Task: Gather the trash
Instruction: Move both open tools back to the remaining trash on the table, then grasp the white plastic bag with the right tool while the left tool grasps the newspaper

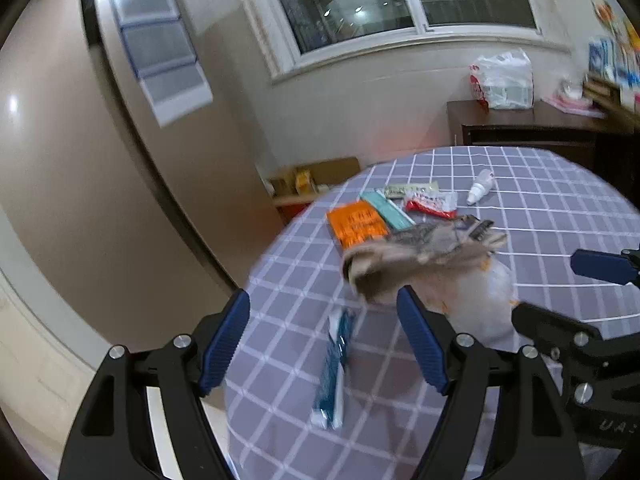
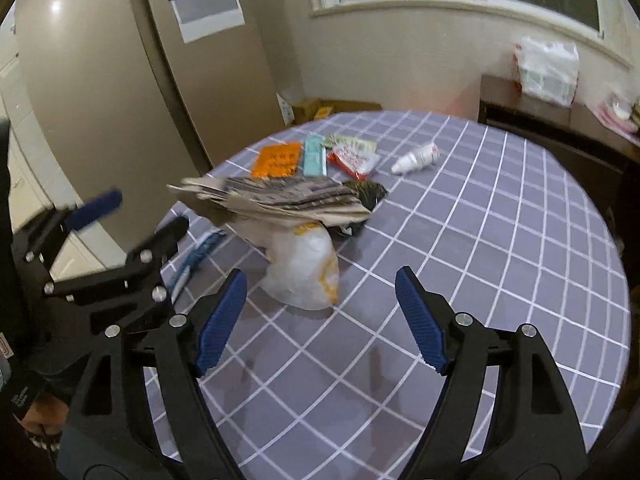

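A round table (image 1: 560,208) (image 2: 500,240) with a purple checked cloth holds scattered trash. A folded newspaper (image 1: 424,256) (image 2: 276,198) lies over a white plastic bag (image 1: 480,300) (image 2: 304,268) in the middle. Behind them lie an orange packet (image 1: 356,226) (image 2: 277,159), a teal packet (image 1: 386,208) (image 2: 314,156), a red-white wrapper (image 1: 430,204) (image 2: 354,160) and a small white bottle (image 1: 480,186) (image 2: 416,158). A teal-white wrapper (image 1: 334,368) (image 2: 196,258) lies near the edge. My left gripper (image 1: 324,344) (image 2: 136,216) is open above that wrapper. My right gripper (image 2: 320,320) (image 1: 560,292) is open, just short of the bag.
A dark wooden cabinet (image 1: 520,128) (image 2: 540,120) stands behind the table with a plastic bag (image 1: 502,80) (image 2: 548,68) on it. Cardboard boxes (image 1: 316,180) (image 2: 320,108) sit on the floor by the wall. A window is above.
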`<state>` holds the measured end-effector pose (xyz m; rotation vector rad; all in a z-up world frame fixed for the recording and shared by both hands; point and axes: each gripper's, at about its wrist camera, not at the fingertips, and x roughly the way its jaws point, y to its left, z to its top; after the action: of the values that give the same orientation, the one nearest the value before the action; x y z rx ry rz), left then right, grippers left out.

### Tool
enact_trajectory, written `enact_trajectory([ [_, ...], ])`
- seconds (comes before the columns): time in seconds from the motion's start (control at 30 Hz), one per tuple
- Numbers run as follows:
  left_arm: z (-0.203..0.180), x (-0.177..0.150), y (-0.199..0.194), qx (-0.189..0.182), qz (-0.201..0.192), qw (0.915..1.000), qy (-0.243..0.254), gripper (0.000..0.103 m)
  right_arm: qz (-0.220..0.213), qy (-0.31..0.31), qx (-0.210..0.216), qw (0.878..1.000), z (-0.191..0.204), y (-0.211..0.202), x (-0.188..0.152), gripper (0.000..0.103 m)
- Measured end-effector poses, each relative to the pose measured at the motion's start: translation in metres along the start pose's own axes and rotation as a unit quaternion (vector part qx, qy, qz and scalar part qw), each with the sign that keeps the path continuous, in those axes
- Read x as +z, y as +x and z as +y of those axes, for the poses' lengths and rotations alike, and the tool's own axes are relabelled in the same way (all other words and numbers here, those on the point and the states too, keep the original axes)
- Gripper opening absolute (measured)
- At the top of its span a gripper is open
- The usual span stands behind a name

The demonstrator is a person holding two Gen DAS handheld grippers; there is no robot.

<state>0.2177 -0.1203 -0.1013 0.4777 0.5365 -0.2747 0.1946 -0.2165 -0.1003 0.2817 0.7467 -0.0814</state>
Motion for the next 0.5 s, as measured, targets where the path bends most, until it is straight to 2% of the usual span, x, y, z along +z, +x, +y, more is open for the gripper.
enact_trajectory([
  [0.17,-0.011,0.007,0.022,0.007,-0.001,0.9992,0.04,0.075,0.027,0.022,0.01,0.999,-0.013,0.026,0.003,0.076],
  [0.27,-0.013,0.012,0.035,0.004,-0.003,0.9991,0.042,0.074,0.043,0.031,0.02,0.998,-0.018,0.041,0.007,0.076],
  [0.3,-0.013,0.013,0.038,0.001,-0.005,0.9991,0.043,0.07,0.045,0.031,0.022,0.998,-0.019,0.044,0.009,0.076],
  [0.33,-0.013,0.014,0.04,-0.003,-0.006,0.999,0.043,0.065,0.047,0.032,0.023,0.998,-0.019,0.048,0.01,0.076],
  [0.4,-0.015,0.015,0.045,-0.027,-0.002,0.9987,0.044,0.03,0.05,0.031,0.028,0.998,-0.017,0.051,0.013,0.076],
  [0.5,-0.015,0.014,0.051,-0.047,0.003,0.9983,0.035,0.002,0.056,0.027,0.033,0.998,-0.012,0.058,0.016,0.076],
])
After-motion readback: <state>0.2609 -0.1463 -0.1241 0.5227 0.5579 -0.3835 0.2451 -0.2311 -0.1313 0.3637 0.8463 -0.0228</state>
